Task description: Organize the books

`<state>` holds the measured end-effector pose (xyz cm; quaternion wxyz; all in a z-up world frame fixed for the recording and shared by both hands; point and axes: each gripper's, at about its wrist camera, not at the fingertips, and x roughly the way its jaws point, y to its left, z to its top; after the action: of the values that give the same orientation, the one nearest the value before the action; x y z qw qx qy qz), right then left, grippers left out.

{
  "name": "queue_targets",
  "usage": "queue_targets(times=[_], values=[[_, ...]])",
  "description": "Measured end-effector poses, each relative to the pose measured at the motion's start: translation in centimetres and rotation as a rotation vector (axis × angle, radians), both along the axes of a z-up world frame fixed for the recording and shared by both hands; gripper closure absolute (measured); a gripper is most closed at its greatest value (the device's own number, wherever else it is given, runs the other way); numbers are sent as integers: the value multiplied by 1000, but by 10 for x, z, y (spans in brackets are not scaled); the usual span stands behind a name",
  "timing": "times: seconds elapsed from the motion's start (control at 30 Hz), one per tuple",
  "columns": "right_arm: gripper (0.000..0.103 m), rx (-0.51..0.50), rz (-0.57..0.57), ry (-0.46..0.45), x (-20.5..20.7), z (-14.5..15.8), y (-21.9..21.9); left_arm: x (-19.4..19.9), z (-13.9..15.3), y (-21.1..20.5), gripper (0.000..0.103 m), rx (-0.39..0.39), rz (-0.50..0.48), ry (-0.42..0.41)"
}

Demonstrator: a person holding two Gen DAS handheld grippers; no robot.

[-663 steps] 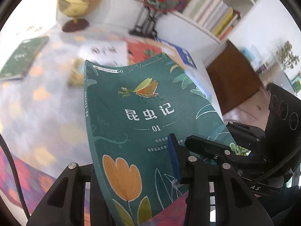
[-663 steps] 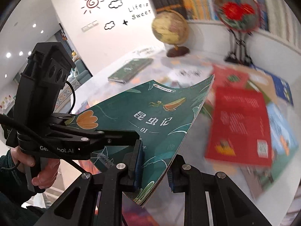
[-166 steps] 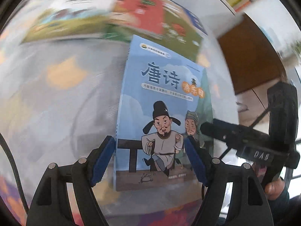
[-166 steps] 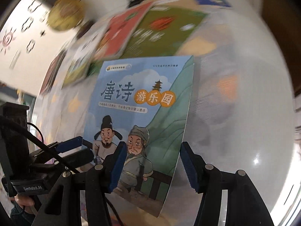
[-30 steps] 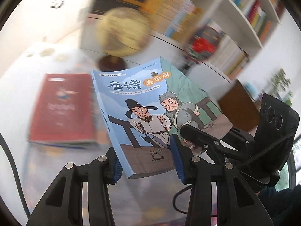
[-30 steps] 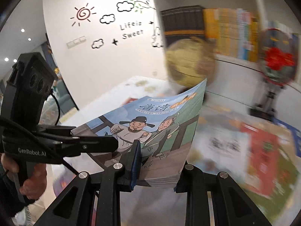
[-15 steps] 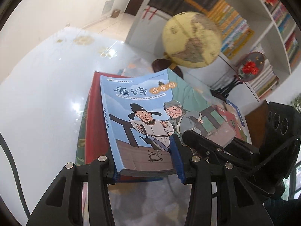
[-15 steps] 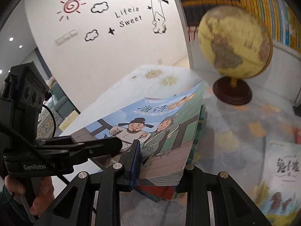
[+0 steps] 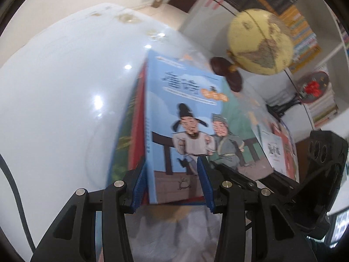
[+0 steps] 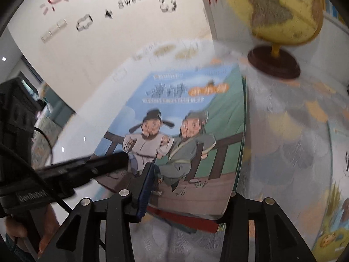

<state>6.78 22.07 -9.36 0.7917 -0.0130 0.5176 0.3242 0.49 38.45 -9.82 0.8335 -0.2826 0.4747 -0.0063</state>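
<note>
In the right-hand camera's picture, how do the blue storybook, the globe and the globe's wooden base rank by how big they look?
1. Blue storybook, largest, though nearest the camera.
2. Globe, partly cut off.
3. Wooden base, smallest.

- A yellow globe [image 9: 259, 43] on a dark wooden base [image 10: 274, 62] stands on the glossy white table [image 9: 54, 100].
- A round red-flower fan [image 9: 313, 87] sits before blurred bookshelves [image 9: 305, 43].
- Sun and cloud wall decals [image 10: 72, 6] decorate the wall.

Blue book [image 9: 185, 118] (atop stack) in left tool [image 9: 172, 187]
</note>
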Motion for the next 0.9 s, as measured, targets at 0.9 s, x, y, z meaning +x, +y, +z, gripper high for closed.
queue_targets(times=[0.9], values=[[29,-102,-170,-62,-121,81,-309,-93,124,-330,59,339,-40,45]])
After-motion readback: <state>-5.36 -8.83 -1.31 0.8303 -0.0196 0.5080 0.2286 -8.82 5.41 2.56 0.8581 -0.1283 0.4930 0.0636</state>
